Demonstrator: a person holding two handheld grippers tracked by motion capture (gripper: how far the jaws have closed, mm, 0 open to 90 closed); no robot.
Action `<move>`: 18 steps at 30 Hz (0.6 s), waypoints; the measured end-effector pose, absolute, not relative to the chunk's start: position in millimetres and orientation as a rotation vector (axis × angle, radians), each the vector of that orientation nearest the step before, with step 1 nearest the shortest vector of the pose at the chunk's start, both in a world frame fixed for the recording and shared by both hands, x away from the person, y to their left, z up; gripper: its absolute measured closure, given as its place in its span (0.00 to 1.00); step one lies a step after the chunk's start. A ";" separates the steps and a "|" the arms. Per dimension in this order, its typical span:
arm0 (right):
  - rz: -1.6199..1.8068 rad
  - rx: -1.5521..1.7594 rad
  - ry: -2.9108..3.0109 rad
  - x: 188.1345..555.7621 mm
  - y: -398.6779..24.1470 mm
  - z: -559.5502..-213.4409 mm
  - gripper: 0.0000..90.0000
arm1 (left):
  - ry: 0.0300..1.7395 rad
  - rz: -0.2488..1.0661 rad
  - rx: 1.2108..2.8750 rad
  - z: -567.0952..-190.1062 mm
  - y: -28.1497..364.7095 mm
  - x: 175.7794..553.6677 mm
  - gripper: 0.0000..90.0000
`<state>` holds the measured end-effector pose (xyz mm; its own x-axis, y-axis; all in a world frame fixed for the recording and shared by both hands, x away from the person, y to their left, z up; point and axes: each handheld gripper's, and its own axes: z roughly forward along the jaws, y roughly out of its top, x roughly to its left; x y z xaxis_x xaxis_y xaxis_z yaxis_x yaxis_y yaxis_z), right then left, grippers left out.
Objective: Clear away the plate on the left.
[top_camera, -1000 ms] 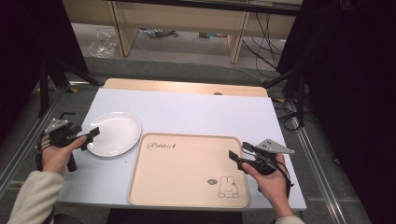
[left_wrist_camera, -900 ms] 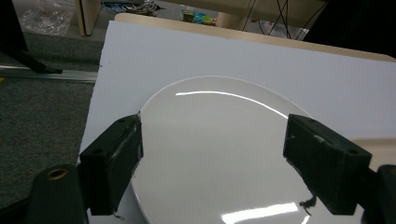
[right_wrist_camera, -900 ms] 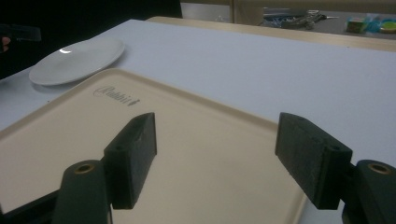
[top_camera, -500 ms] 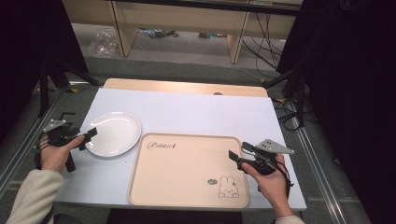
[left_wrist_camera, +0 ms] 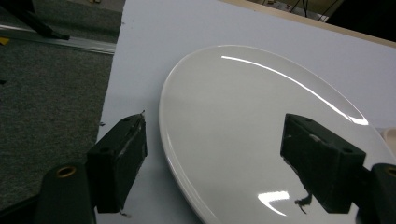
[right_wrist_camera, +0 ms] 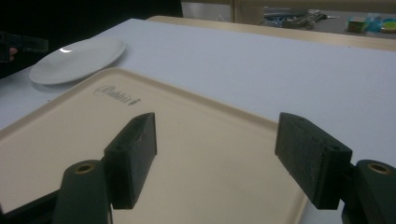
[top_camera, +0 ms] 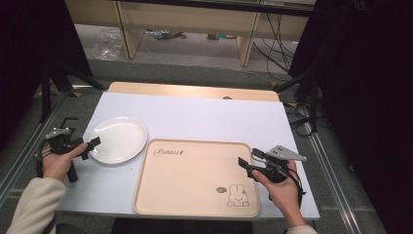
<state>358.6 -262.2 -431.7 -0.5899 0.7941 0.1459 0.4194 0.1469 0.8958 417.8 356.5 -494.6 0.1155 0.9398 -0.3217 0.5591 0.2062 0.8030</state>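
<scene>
Table [top_camera: 204,114] had a pale blue-white top with a bare wooden strip [top_camera: 195,90] along the far edge. Grey carpet floor [top_camera: 195,68] beyond it. Wooden shelving legs [top_camera: 246,36] stood at the back, loose cables [top_camera: 280,27] and a crumpled clear plastic bag [top_camera: 105,46] lay on the floor. Metal rails [top_camera: 324,161] flanked the table.

Your left gripper view: plate [left_wrist_camera: 243,135] cut off at bottom and right edges; near rim runs out of frame between jaws. Right jaw covers part of plate face; contact with rim can't be judged.
Your right gripper view: tray [right_wrist_camera: 196,154] cropped at left and bottom; far clutter beyond surface [right_wrist_camera: 261,56] blurred.
High view: small tray lettering unreadable.
</scene>
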 end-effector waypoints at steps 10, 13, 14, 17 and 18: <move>1.427 1.162 2.069 358.5 -262.2 -431.4 0.34 | 1.593 0.460 1.485 -499.0 356.6 417.8 0.28; 1.429 1.161 2.068 358.5 -262.3 -431.3 0.34 | 1.606 0.438 1.480 -501.1 357.8 417.7 0.29; 1.427 1.162 2.067 358.6 -262.4 -431.3 0.34 | 1.604 0.431 1.478 -501.9 358.1 417.9 0.29; 1.427 1.162 2.068 358.5 -262.3 -431.3 0.34 | 1.609 0.414 1.471 -502.4 358.1 417.8 0.31; 1.427 1.162 2.068 358.5 -262.3 -431.3 0.34 | 1.609 0.414 1.471 -502.4 358.1 417.8 0.31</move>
